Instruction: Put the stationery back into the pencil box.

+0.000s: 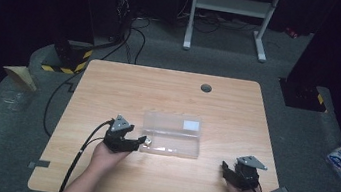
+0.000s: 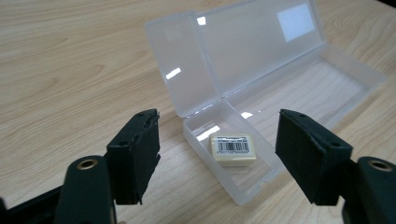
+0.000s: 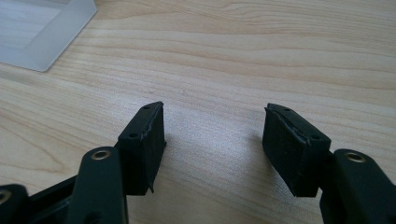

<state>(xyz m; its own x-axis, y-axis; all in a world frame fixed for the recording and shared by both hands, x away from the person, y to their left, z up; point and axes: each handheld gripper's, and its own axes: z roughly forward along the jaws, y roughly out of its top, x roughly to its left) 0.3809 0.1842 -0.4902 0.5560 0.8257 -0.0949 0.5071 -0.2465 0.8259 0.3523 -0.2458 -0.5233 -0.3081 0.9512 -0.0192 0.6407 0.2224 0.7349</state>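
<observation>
At box's near end | eraser (image 2: 233, 150) inside clear box (image 2: 299, 88) | left gripper (image 2: 217, 144) fingers apart

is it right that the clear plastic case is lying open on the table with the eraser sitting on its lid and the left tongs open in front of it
Not quite. The eraser sits in the base of the clear plastic case, at the near end, not on its lid. The left gripper view shows this. The rest holds: the case lies open on the table and the left tongs are open in front of it.

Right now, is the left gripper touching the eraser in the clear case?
Apart. The left gripper view shows the left gripper open, its jaws standing clear of the eraser lying in the clear case.
</observation>
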